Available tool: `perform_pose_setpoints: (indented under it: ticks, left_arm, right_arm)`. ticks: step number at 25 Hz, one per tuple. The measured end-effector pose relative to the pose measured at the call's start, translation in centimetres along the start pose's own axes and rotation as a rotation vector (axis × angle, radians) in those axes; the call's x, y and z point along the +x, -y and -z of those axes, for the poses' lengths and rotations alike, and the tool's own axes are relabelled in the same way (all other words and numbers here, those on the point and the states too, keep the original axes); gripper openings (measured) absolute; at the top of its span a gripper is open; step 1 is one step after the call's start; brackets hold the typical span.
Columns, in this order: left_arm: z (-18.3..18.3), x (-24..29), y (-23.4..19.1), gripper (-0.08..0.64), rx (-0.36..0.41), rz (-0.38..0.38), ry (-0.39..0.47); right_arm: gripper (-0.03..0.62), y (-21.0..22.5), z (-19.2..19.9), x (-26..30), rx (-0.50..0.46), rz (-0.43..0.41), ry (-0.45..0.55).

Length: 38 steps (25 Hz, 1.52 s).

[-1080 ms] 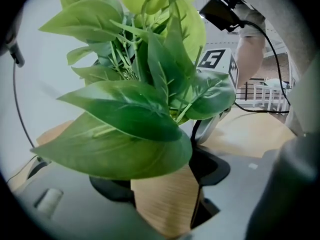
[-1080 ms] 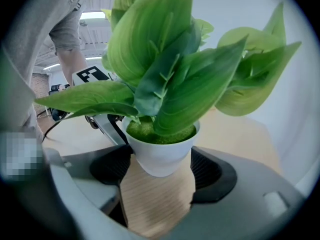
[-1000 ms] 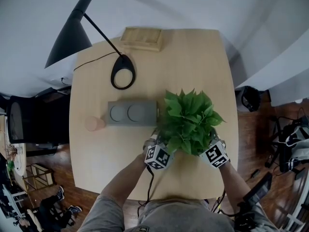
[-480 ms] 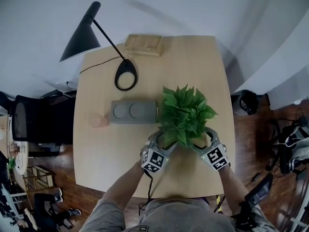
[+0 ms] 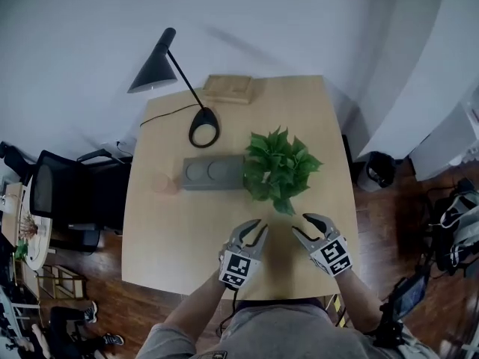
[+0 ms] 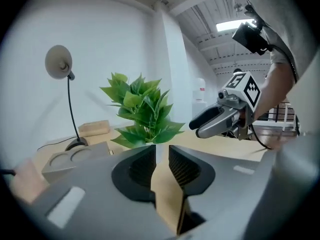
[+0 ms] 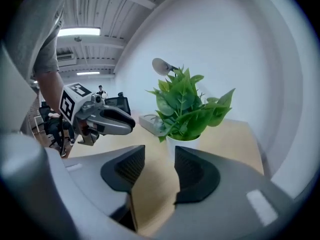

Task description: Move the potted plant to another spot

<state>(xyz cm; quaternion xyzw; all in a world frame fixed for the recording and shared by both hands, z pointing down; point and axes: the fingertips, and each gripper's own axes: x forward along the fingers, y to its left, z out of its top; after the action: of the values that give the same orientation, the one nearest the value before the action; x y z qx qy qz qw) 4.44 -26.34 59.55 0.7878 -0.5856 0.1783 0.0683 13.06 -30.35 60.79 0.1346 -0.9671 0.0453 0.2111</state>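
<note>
Potted plant stands free mid-frame on the surface, green leaves filling its white pot. Left gripper and right gripper, earlier flanking it, now sit lower, jaws closing on nothing.

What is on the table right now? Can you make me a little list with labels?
Table: light wood
Potted plant: upright on the table, touched by neither gripper
Left gripper: jaws closing, nothing between them
Right gripper: jaws closing, nothing between them
Beside the plant: gray block
Farther back: black lamp, wooden box
</note>
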Motion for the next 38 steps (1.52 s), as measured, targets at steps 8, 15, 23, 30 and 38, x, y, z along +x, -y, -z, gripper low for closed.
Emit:
perform_pose_setpoints:
  ticks: [8, 15, 23, 30, 38]
  left_arm:
    - [-1.3, -3.8, 2.8, 0.0, -0.058, -0.001, 0.067]
    - [-0.8, -9.9, 5.5, 0.0, -0.074, 0.034, 0.105]
    - [1.7, -18.0, 8.5, 0.0, -0.073, 0.081, 0.122]
    - [2.7, -22.3, 11.5, 0.0, -0.088, 0.096, 0.123]
    - [1.3, -24.0, 15.4, 0.0, -0.111, 0.089, 0.132]
  right_arm:
    - [0.006, -6.4, -1.9, -2.2, -0.023, -0.027, 0.047]
    - [0.006, -14.1, -2.1, -4.5, -0.018, -0.002, 0.046]
    - [0.006, -22.5, -1.3, -8.0, 0.011, 0.063, 0.041]
    - [0.006, -26.3, -1.1, -10.6, 0.015, 0.073, 0.046]
    - [0.006, -27.5, -0.9, -13.2, 0.04, 0.017, 0.053]
